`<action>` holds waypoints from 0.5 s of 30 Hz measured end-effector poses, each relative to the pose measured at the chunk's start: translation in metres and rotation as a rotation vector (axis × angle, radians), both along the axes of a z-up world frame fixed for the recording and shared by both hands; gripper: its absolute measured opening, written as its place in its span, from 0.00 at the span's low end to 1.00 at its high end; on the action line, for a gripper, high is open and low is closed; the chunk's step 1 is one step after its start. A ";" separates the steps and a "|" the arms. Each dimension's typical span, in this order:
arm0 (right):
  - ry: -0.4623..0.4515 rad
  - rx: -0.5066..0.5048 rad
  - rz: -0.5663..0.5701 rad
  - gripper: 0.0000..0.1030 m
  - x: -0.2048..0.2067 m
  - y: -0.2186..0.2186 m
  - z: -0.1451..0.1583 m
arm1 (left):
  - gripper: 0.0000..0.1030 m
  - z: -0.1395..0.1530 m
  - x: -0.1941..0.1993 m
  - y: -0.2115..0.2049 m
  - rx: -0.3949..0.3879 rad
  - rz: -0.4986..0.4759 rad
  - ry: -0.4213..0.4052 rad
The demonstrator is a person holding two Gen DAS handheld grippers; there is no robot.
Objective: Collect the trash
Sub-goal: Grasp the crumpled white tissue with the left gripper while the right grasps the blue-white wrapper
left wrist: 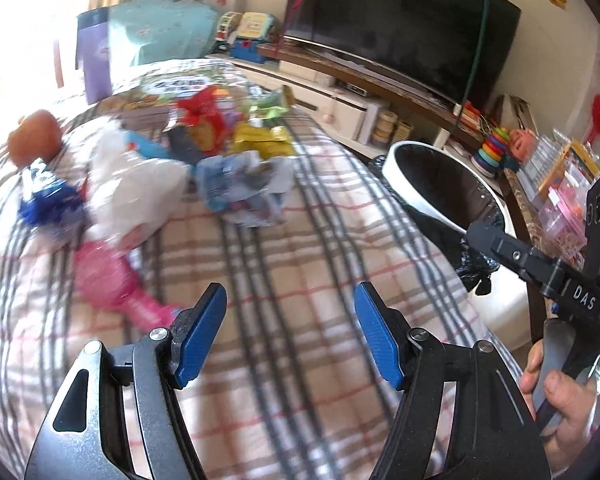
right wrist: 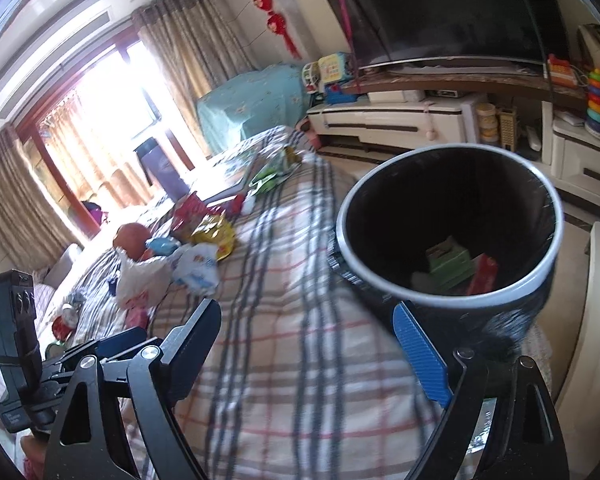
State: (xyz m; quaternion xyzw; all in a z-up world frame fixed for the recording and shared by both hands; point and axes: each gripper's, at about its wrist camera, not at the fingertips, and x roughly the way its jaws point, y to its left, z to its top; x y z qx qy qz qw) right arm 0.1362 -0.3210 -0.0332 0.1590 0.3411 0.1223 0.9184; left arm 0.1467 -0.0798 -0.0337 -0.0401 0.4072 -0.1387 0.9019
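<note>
Your left gripper (left wrist: 290, 334) hangs over the plaid blanket (left wrist: 300, 248) with its blue pads apart and nothing between them. The trash lies ahead of it: a crumpled pale-blue wrapper (left wrist: 246, 188) straight ahead, a yellow packet (left wrist: 264, 140) beyond that, a white plastic bag (left wrist: 136, 188) and a pink wrapper (left wrist: 108, 276) ahead to its left. Your right gripper (right wrist: 312, 340) also stands spread wide and empty. The bin (right wrist: 452, 232) sits just ahead to its right, with a green box (right wrist: 448, 264) and a red wrapper (right wrist: 482, 274) inside.
</note>
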 end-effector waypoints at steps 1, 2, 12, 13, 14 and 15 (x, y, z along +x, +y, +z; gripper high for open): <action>0.003 -0.001 0.008 0.87 0.000 0.005 -0.001 | 0.66 0.000 -0.003 0.005 -0.002 0.012 -0.002; 0.006 -0.003 0.018 0.87 -0.001 0.010 -0.002 | 0.66 0.000 -0.005 0.009 -0.003 0.020 -0.004; 0.021 -0.029 0.092 0.87 -0.002 0.052 -0.008 | 0.66 -0.007 -0.020 0.051 -0.025 0.095 0.001; 0.024 -0.033 0.099 0.87 -0.002 0.055 -0.009 | 0.66 -0.008 -0.021 0.055 -0.027 0.102 0.002; 0.025 -0.037 0.105 0.87 -0.002 0.059 -0.010 | 0.66 -0.008 -0.022 0.059 -0.030 0.110 0.003; 0.027 -0.041 0.112 0.87 -0.002 0.063 -0.010 | 0.66 -0.009 -0.023 0.063 -0.033 0.114 0.003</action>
